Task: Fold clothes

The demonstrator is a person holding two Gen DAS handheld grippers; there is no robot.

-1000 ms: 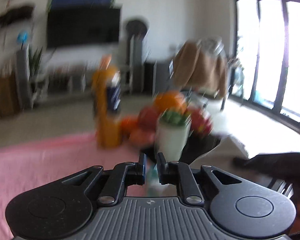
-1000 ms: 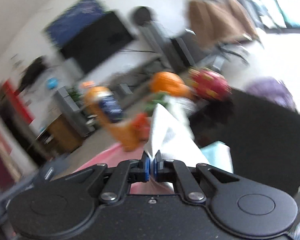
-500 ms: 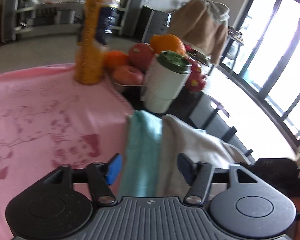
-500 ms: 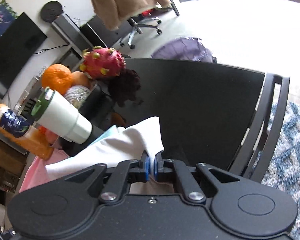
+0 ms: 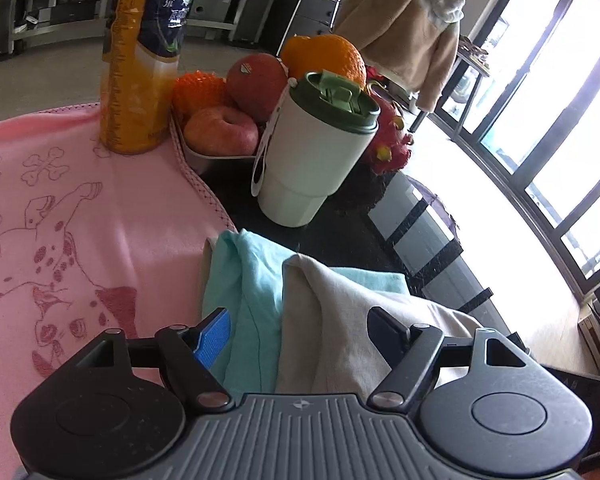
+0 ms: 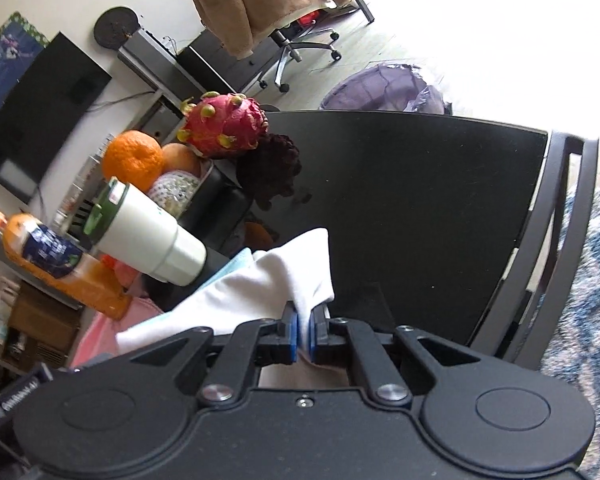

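A folded cream-white garment lies over a teal one at the edge of a pink towel. My left gripper straddles both garments. Its jaws are opening wide, and the blue pad stands clear of the cloth. In the right wrist view my right gripper is shut on a corner of the white garment, low over the black table. A strip of the teal garment shows beneath it.
A white cup with a green lid, an orange juice bottle and a fruit bowl stand just beyond the clothes. A dark chair back borders the table's right edge. A brown coat hangs in the background.
My left gripper went from nearly shut to wide open and dropped towards the garments. My right gripper came down to the table with the white garment still pinched.
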